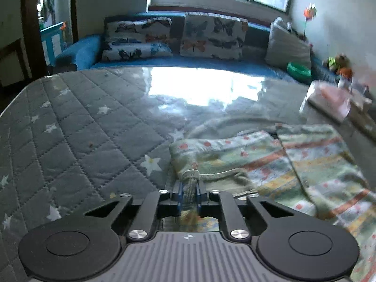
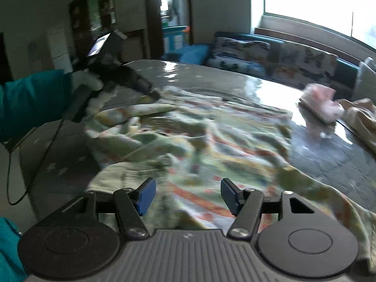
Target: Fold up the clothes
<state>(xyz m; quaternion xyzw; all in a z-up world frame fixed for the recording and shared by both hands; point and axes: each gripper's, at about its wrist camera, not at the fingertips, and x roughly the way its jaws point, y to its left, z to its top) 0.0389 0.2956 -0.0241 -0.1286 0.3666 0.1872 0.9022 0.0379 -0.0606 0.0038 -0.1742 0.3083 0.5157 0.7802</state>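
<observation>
A pale green patterned garment (image 1: 270, 162) with orange stripes and small flowers lies rumpled on the grey quilted table cover (image 1: 77, 127). My left gripper (image 1: 189, 189) is shut on the garment's ribbed cuff (image 1: 190, 178) at its left end. In the right wrist view the same garment (image 2: 199, 141) spreads across the table, and my left gripper (image 2: 154, 94) shows at its far left corner, held by a hand in a teal sleeve (image 2: 33, 98). My right gripper (image 2: 188, 193) hovers just above the near edge of the garment, jaws open with nothing pressed between its blue pads (image 2: 146, 197).
A folded pink cloth (image 2: 322, 103) and a beige garment (image 2: 362, 115) lie at the table's far right. Behind the table runs a blue sofa (image 1: 80, 51) with butterfly cushions (image 1: 211, 37) and a green bowl (image 1: 299, 70). A black cable (image 2: 35, 159) hangs off the table's left edge.
</observation>
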